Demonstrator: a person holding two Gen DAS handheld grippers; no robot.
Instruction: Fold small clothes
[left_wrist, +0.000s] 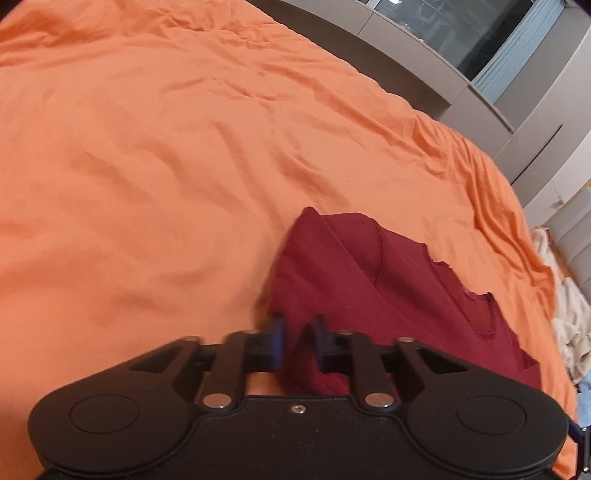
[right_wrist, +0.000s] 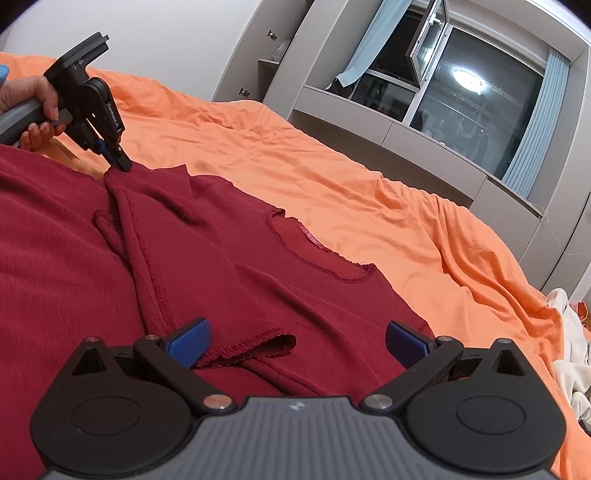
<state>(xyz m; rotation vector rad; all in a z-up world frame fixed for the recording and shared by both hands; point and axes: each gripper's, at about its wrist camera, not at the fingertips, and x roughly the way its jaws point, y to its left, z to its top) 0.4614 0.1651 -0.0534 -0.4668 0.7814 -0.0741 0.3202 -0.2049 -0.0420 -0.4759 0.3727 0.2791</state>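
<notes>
A dark red shirt (right_wrist: 221, 258) lies spread on the orange bed cover (right_wrist: 369, 184), its neckline (right_wrist: 317, 254) with a label facing up. My left gripper (right_wrist: 123, 165), held by a hand (right_wrist: 33, 99), is shut on a bunched edge of the shirt at its far left corner. In the left wrist view the red cloth (left_wrist: 369, 288) runs up between the left gripper (left_wrist: 298, 332), whose blue pads pinch it. My right gripper (right_wrist: 299, 343) stands open low over the near sleeve; the sleeve's hem (right_wrist: 258, 343) lies between the blue pads (right_wrist: 190, 341), untouched.
The orange cover (left_wrist: 147, 147) stretches wide and wrinkled to the left and beyond the shirt. A pile of pale clothes (right_wrist: 576, 362) lies off the bed's right edge. Grey cabinets (right_wrist: 424, 147) and a dark window (right_wrist: 461, 92) stand behind the bed.
</notes>
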